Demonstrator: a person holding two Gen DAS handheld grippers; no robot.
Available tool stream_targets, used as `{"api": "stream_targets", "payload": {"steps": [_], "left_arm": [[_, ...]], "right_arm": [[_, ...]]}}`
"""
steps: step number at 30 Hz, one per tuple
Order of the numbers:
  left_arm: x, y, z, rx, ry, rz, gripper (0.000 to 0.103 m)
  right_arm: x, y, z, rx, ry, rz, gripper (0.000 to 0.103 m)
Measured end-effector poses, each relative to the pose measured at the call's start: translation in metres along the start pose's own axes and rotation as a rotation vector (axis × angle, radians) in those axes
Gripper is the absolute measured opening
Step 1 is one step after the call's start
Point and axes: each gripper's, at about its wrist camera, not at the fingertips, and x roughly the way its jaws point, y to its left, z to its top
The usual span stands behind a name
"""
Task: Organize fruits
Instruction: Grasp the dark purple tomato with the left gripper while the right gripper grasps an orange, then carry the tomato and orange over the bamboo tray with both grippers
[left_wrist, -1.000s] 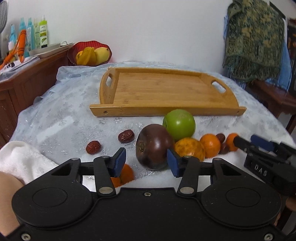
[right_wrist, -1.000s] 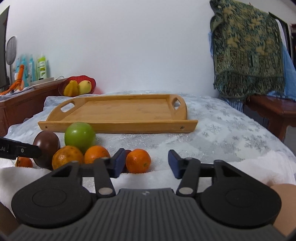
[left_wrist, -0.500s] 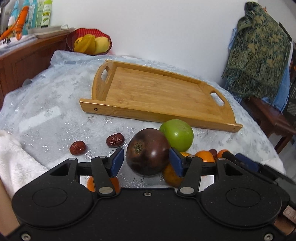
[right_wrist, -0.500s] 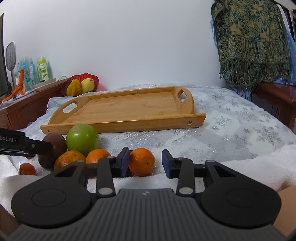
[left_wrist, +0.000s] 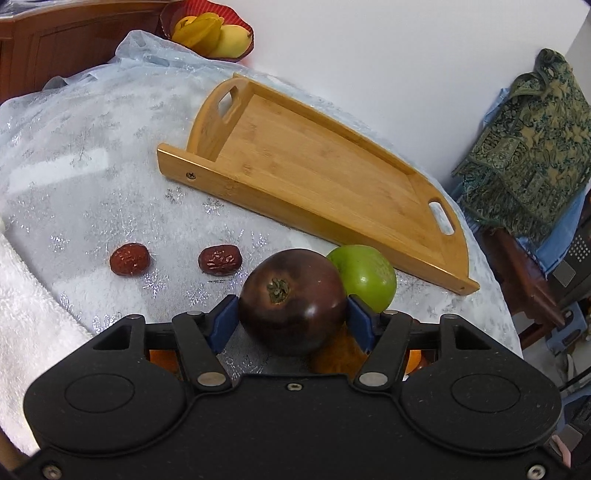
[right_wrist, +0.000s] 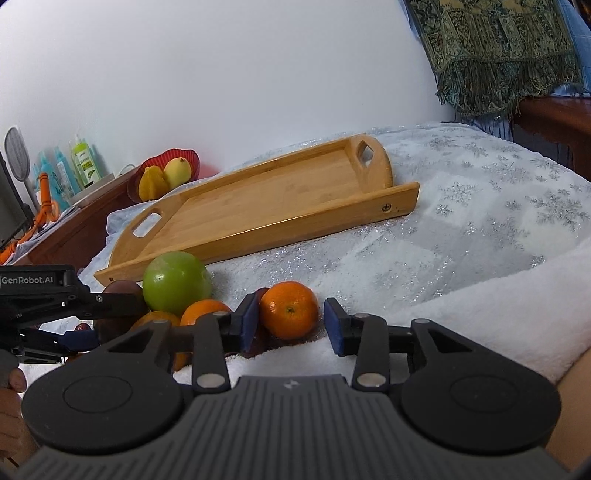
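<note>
Left gripper (left_wrist: 291, 325) has its jaws clamped on the dark purple fruit (left_wrist: 293, 299), right by the green apple (left_wrist: 365, 275). Right gripper (right_wrist: 290, 325) has its jaws open around a small orange (right_wrist: 289, 309), not squeezing it. Further back the wooden tray (left_wrist: 317, 162) has nothing in it, and the red bowl (right_wrist: 186, 157) holds yellow fruit (right_wrist: 177, 170).

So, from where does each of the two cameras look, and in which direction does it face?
Left wrist: sits on the left tongs, looking down and forward at the dark purple fruit between its blue pads, with the wooden tray beyond; only the tongs show.
Right wrist: sits low on the right tongs, facing a small orange; the left tongs and a bare forearm show.
Shared: the tray, the green apple, the purple fruit.
</note>
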Motion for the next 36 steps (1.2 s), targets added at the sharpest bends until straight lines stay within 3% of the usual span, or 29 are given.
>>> {"api": "stream_targets", "payload": {"steps": [11,16,26,36], "left_arm": [[-0.011,-0.031,-0.01,0.16,-0.086,0.152,0.057],[-0.016,-0.041,-0.008,0.229,-0.138,0.185,0.057],[-0.013,-0.051,0.021,0.296,-0.189,0.179,0.057],[0.023,-0.055,0.086,0.335,-0.217,0.135,0.057]], "right_arm": [[-0.01,0.001,0.004,-0.043,-0.058,-0.073,0.039],[-0.01,-0.001,0.014,-0.06,-0.085,-0.082,0.039],[0.004,0.002,0.045,-0.12,-0.17,-0.095,0.039],[0.048,-0.002,0.092,-0.129,-0.215,-0.117,0.039]]}}
